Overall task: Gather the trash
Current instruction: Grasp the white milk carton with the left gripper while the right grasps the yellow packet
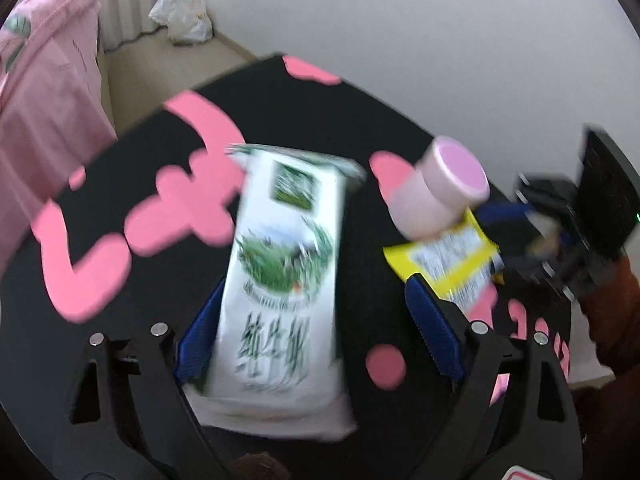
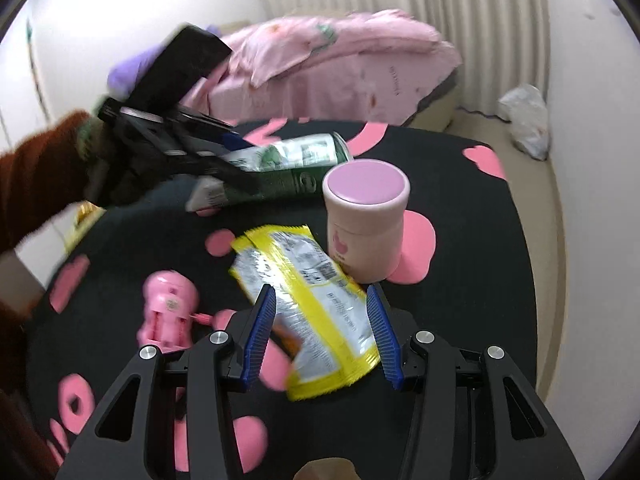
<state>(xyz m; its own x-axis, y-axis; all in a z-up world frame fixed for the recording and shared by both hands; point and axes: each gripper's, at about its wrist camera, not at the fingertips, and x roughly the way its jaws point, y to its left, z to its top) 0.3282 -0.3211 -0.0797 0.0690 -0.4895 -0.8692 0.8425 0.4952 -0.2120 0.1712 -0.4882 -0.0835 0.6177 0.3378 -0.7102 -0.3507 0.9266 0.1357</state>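
The left gripper (image 1: 316,320) stands spread around a milk carton (image 1: 280,280). The right gripper (image 2: 322,336), also spread, straddles a yellow wrapper (image 2: 308,300).

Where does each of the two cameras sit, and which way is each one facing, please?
Left wrist: rides the left gripper, looking down along its open blue pads at the milk carton between them; the right gripper and a brown sleeve show at right.
Right wrist: rides the right gripper, facing the yellow wrapper between its open pads; the left gripper shows over the carton.
Shared: carton, wrapper, pink jar, the black-and-pink table.
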